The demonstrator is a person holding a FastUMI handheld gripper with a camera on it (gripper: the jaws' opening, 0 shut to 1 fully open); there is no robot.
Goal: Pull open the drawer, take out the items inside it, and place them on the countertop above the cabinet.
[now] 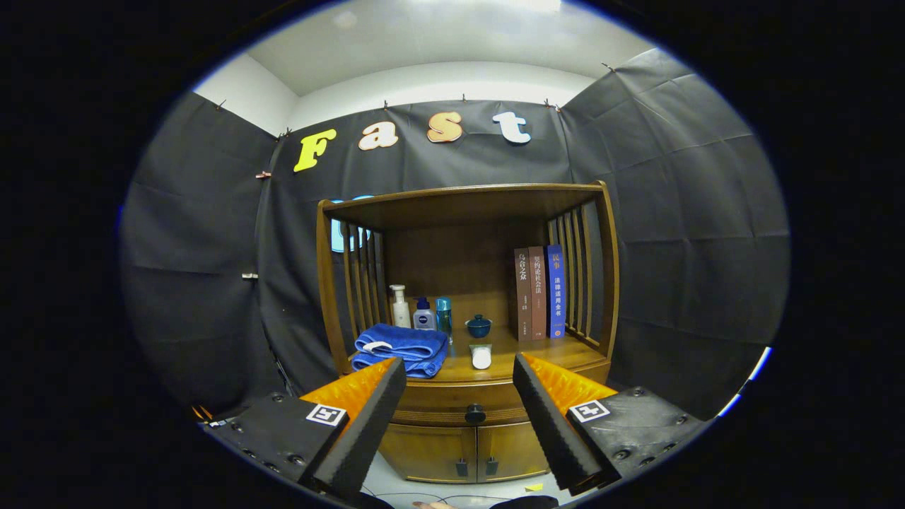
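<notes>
Nearest of all, the gripper hangs in front of the wooden cabinet with its two fingers spread wide and nothing held between them. Seen through the gap between the fingertips is the drawer, shut flush under the cabinet's countertop, with its dark round knob at the middle of the front. What lies inside the drawer cannot be seen. Below the drawer are the cabinet's two small doors, each with a dark handle at the centre seam.

On the countertop, towards the cabinet's left slatted side, lies a folded blue towel. Just beside it, near the middle of the front edge, lies a small white oblong object. Behind the towel stand a white pump bottle, a small dark blue bottle and a teal bottle in a close row. A small blue lidded bowl sits near the middle of the countertop, behind the white object. Against the cabinet's right slatted side three books stand upright, two brown and one blue
</notes>
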